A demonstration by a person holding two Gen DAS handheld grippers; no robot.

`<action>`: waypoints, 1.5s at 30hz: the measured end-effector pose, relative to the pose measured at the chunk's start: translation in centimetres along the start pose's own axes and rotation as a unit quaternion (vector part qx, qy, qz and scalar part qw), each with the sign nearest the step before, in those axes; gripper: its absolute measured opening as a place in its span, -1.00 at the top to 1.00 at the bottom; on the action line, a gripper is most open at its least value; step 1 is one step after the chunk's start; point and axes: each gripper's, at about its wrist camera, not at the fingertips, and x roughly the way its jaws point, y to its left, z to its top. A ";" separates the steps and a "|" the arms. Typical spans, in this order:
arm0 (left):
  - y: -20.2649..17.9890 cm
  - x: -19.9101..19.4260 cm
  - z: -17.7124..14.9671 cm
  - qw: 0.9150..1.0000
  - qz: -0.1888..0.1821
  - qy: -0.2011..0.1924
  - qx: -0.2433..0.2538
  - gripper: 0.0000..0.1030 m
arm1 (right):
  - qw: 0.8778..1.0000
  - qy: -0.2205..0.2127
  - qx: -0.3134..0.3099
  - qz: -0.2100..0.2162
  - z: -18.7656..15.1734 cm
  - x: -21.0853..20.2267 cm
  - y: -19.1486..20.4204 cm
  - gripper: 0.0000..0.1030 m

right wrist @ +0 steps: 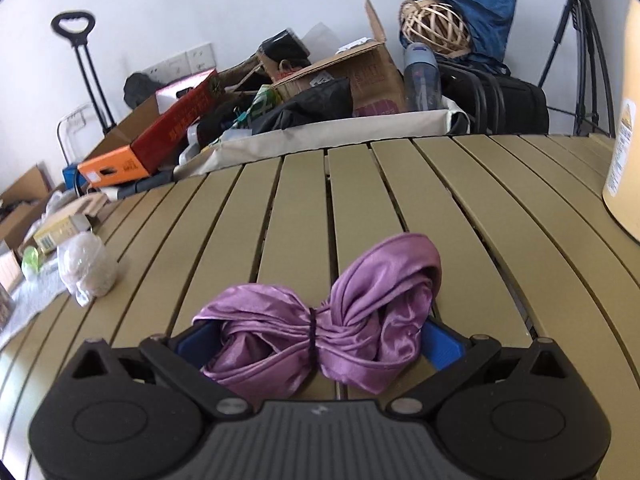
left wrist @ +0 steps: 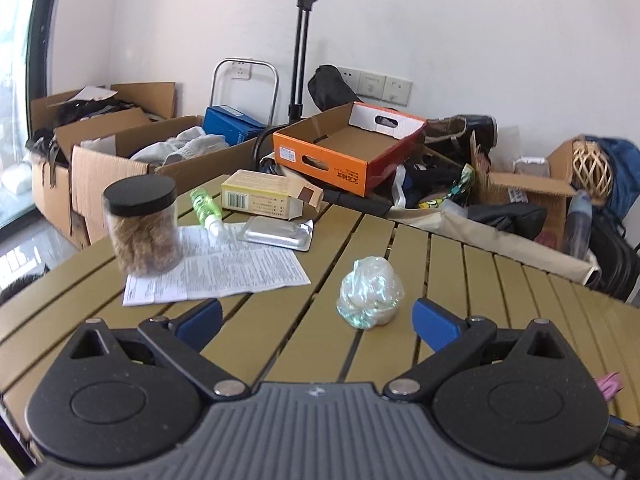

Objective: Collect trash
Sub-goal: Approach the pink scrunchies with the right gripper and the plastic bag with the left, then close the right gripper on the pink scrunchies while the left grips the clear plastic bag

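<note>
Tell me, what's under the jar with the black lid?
The jar stands on a printed paper sheet, which lies on the slatted table. The print beneath the jar is covered, so it cannot be seen.

jar (left wrist: 141, 225), orange box (left wrist: 344, 146), tripod (right wrist: 576, 52)
</note>
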 end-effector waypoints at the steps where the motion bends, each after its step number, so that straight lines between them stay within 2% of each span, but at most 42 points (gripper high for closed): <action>1: -0.1 0.5 0.1 1.000 0.001 0.003 0.005 -1.00 | 1.000 0.000 -0.006 0.000 -0.1 0.1 0.2 -1.00; 4: -0.5 2.5 0.6 1.000 -0.001 0.014 0.018 -1.00 | 1.000 0.000 -0.017 -0.002 -0.1 0.2 0.6 -0.99; 7: -1.3 5.1 1.2 0.999 -0.005 0.030 0.029 -1.00 | 1.000 -0.004 -0.026 0.003 -0.2 0.0 0.7 -0.82; 10: -2.0 7.7 1.4 0.998 -0.004 0.048 0.035 -1.00 | 0.999 -0.009 -0.034 0.007 -0.4 -0.3 0.9 -0.58; 11: -2.2 8.3 1.4 0.998 -0.001 0.050 0.036 -1.00 | 0.999 -0.012 -0.030 0.012 -0.4 -0.5 0.7 -0.32; 12: -2.5 9.0 1.4 0.998 0.003 0.053 0.038 -1.00 | 0.999 -0.016 -0.021 0.020 -0.4 -0.8 0.4 -0.19; 13: -2.7 9.6 1.4 0.998 0.006 0.055 0.041 -1.00 | 0.999 -0.019 -0.012 0.026 -0.4 -1.0 0.1 -0.15; 15: -3.1 10.8 1.4 0.997 0.013 0.060 0.046 -1.00 | 0.999 -0.027 0.006 0.042 -0.4 -1.4 -0.8 0.07; 17: -3.5 11.8 1.5 0.997 0.019 0.064 0.049 -1.00 | 0.997 -0.036 0.030 0.055 -0.3 -1.8 -1.8 0.17; 25: -4.9 14.3 1.6 0.996 0.003 0.076 0.044 -0.99 | 0.991 -0.089 0.082 0.057 0.5 -3.7 -5.1 0.23; 26: -5.1 14.5 1.5 0.996 0.003 0.077 0.047 -0.94 | 0.990 -0.094 0.085 0.057 0.6 -3.9 -5.3 0.23; 28: -5.7 15.1 1.3 0.995 -0.001 0.081 0.057 -0.63 | 0.989 -0.102 0.089 0.058 0.8 -4.2 -5.8 0.23; 30: -6.1 15.7 1.1 0.994 -0.009 0.092 0.063 -0.02 | 0.988 -0.109 0.091 0.059 1.0 -4.6 -6.2 0.22; 33: -6.3 15.8 0.7 0.994 -0.013 0.088 0.069 0.19 | 0.987 -0.118 0.094 0.062 1.1 -5.1 -6.5 0.22; 37: -6.2 14.7 1.0 0.995 -0.021 0.071 0.066 0.22 | 0.986 -0.125 0.093 0.064 1.1 -5.7 -6.8 0.22; 45: -5.8 11.0 0.8 0.995 -0.028 0.060 0.073 0.22 | 0.983 -0.140 0.093 0.075 0.9 -8.1 -6.8 0.22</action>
